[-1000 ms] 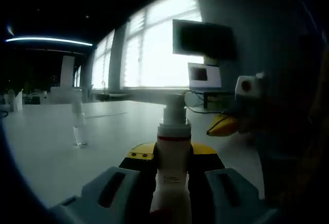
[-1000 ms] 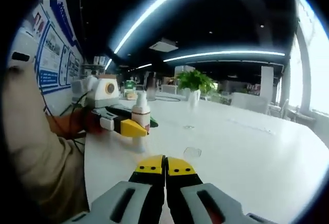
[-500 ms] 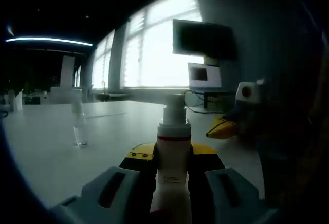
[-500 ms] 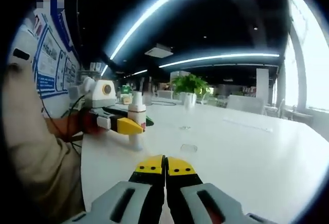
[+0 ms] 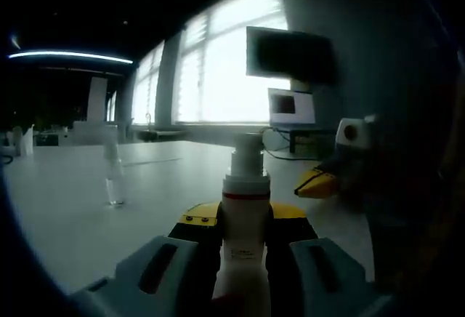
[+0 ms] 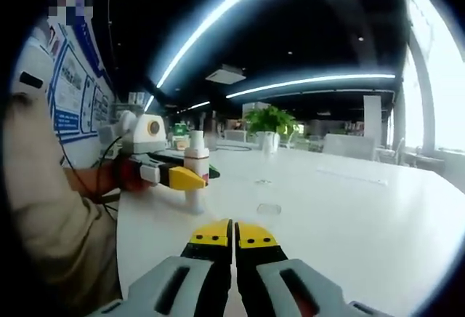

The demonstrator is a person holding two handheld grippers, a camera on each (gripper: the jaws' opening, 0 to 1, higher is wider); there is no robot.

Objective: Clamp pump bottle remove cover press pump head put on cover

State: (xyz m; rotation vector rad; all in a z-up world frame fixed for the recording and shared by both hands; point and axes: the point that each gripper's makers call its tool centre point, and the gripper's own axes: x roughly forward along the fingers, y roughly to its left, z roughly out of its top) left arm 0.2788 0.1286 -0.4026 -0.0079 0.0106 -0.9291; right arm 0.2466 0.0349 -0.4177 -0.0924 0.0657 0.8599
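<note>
A white pump bottle (image 5: 245, 219) with a red band stands upright on the table, and my left gripper (image 5: 245, 214) is shut on its body. Its bare pump head (image 5: 247, 154) rises above the jaws. The clear cover (image 5: 112, 180) stands alone on the table to the left. My right gripper (image 5: 314, 183) hovers to the right of the bottle, yellow tips together. In the right gripper view, my right gripper (image 6: 234, 234) is shut on nothing, and ahead on the left the left gripper (image 6: 187, 178) clamps the bottle (image 6: 194, 199). A clear cover (image 6: 269, 209) lies further right.
The white table (image 6: 349, 215) spreads wide to the right. A potted plant (image 6: 270, 124) and chairs stand at its far side. A monitor (image 5: 289, 55) and a small screen (image 5: 290, 106) sit by the windows. A person's sleeve (image 6: 51, 215) fills the left.
The right gripper view has tilted slightly, so the bottle sits a little differently in it. The left gripper and the bottle have not moved.
</note>
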